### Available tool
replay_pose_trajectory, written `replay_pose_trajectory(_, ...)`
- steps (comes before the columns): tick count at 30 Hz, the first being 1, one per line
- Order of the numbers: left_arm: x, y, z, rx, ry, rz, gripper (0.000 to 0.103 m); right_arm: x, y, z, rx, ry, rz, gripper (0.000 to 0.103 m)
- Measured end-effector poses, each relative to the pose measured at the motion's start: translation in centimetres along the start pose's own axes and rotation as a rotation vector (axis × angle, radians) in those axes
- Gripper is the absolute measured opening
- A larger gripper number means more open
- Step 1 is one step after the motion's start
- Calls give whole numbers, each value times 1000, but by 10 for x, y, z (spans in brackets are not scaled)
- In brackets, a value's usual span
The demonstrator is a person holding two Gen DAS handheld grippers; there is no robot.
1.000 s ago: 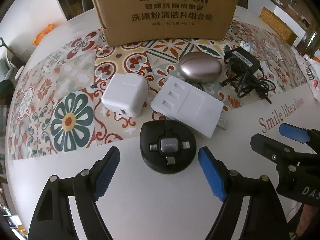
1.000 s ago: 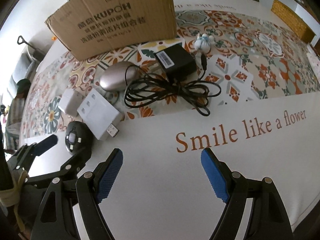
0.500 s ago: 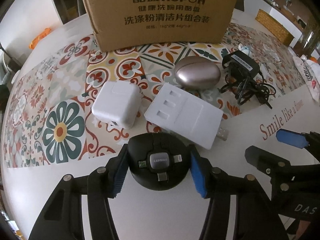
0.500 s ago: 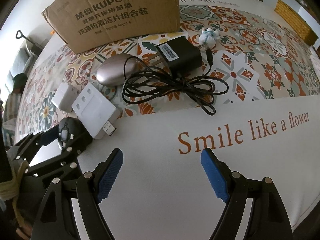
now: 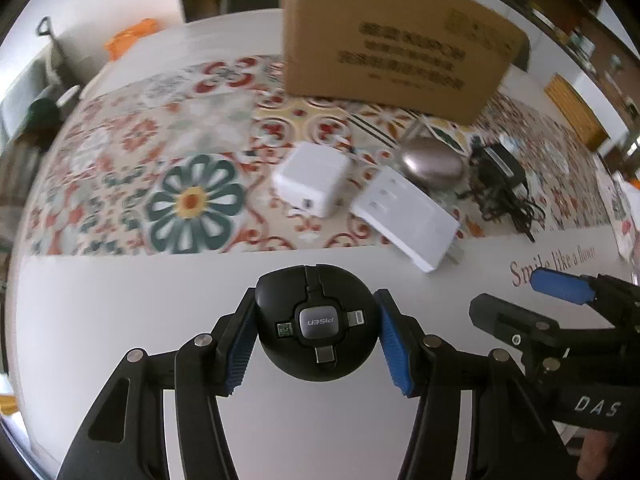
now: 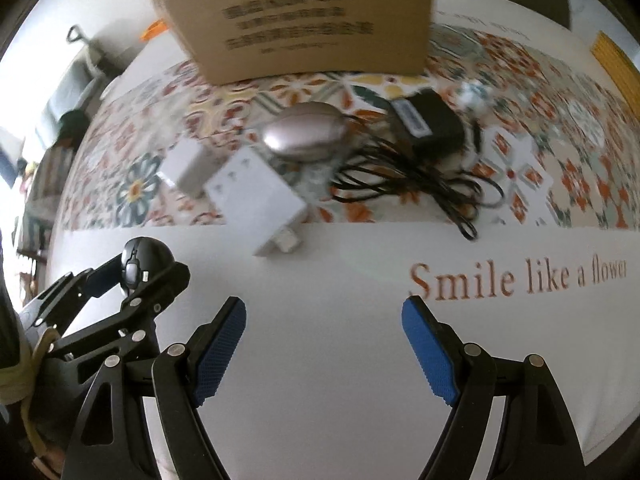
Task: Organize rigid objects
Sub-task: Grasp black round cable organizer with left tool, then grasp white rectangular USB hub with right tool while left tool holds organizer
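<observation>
**Round adapter clamped, box straight ahead**

The black round adapter (image 5: 316, 326) sits between the left gripper's (image 5: 316, 336) blue pads (image 5: 240, 344), which are closed against its two sides, over the white strip of the tablecloth (image 5: 120, 300). The cardboard box (image 5: 392, 44) lies ahead of it and slightly right, beyond the white charger cube (image 5: 312, 178) and the white multi-port hub (image 5: 408, 220). The adapter, being round, has no long axis to align. The right gripper (image 6: 324, 344), farther from the box's near face, hangs spread wide and empty.

Two white chargers (image 5: 310, 184) (image 5: 408, 222), one black puck (image 5: 316, 326), one box (image 5: 396, 40), perhaps one figurine (image 6: 474, 94).
</observation>
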State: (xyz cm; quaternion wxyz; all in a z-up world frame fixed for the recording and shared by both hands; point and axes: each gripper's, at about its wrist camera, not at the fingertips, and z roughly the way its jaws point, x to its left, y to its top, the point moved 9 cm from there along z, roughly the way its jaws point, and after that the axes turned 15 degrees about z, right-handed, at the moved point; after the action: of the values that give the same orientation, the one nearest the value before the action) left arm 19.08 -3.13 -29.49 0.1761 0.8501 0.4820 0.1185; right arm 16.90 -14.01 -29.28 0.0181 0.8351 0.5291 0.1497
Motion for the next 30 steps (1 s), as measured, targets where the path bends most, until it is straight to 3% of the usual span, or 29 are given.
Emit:
replay_pose_trajectory(8,31,-13,-22,-15,114,-95,56,51,8,-3,16,97,-162,80)
replay_pose_trajectory(12,41,-15,-23,-20,129,-158,56,76,20,-1,-2,125,-258,80)
replay_pose_trajectory(16,44,-15,-18,-19,139,-196,56,92,31,14,2,91,-340,79)
replay_pose_trajectory(30,34,-16,9,14,127,-239,56,79,38,58,60,0,-419,68)
